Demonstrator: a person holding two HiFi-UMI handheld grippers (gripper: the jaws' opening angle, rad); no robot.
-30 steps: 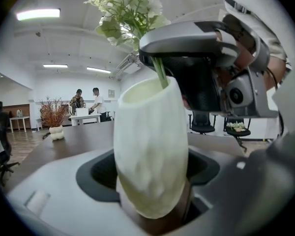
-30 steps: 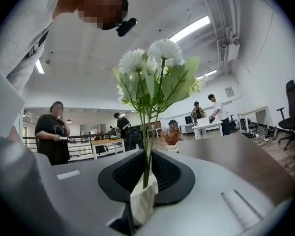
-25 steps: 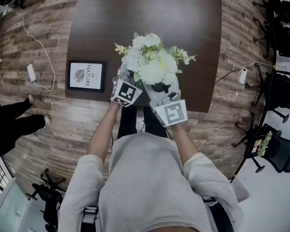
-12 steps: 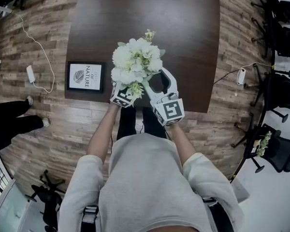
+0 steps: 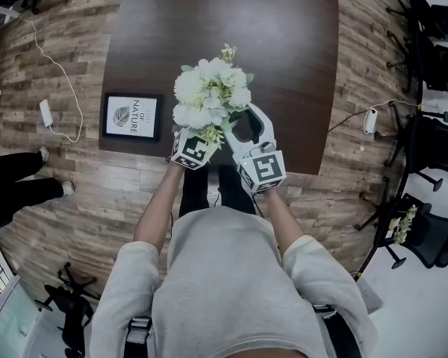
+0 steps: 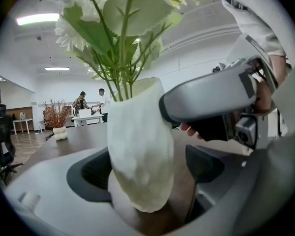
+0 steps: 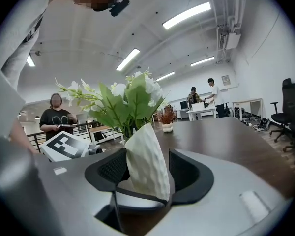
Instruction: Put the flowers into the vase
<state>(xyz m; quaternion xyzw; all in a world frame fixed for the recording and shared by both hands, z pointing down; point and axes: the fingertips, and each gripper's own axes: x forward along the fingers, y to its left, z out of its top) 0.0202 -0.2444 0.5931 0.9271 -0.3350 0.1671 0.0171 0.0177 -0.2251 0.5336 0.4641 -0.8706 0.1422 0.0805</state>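
White dimpled vase (image 6: 137,151) stands between both claws at the near edge of the dark wood table (image 5: 284,51). Left gripper (image 6: 147,167) jaws are opening, pads off it. Right gripper (image 7: 148,173) jaws are wide apart, no clamp. White flowers (image 5: 209,95) are in the vase. Framed print (image 5: 133,117) lies at the near-left corner.

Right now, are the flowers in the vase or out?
In. In the left gripper view, green stems of the flowers run down into the mouth of the white vase.
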